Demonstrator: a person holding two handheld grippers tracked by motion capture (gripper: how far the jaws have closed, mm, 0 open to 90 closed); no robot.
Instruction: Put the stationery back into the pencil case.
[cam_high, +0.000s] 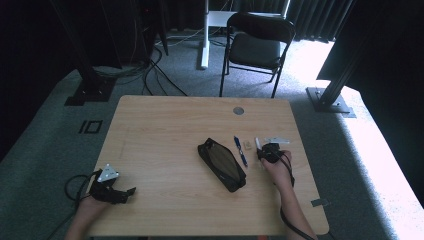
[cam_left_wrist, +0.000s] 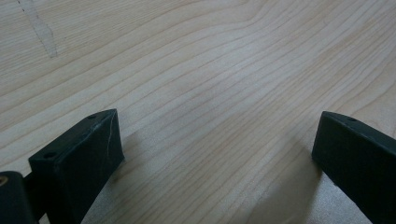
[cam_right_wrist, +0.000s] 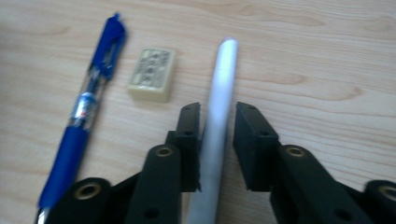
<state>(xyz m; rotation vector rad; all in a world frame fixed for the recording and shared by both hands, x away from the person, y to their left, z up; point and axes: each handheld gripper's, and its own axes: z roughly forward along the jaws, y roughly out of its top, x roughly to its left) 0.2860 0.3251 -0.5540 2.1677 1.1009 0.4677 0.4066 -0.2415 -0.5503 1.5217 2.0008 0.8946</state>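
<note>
Right gripper view looks along the right gripper (cam_right_wrist: 217, 140), whose jaws stand narrow around a white pen (cam_right_wrist: 219, 116) lying on the wooden table (cam_right_wrist: 327, 56); the left pad seems to touch the pen, while a thin gap remains at the right pad, so I judge that the pen is not yet firmly held. Just left of it lie a small eraser (cam_right_wrist: 152, 74) and a blue pen (cam_right_wrist: 88, 107). Seen from above, a black pencil case (cam_high: 221, 164) lies further left with its zip open, and the left gripper (cam_high: 122, 192) rests at the near left edge, jaws wide and empty. If the pads press unevenly, the round pen could roll or flick out, perhaps knocking the eraser.
</note>
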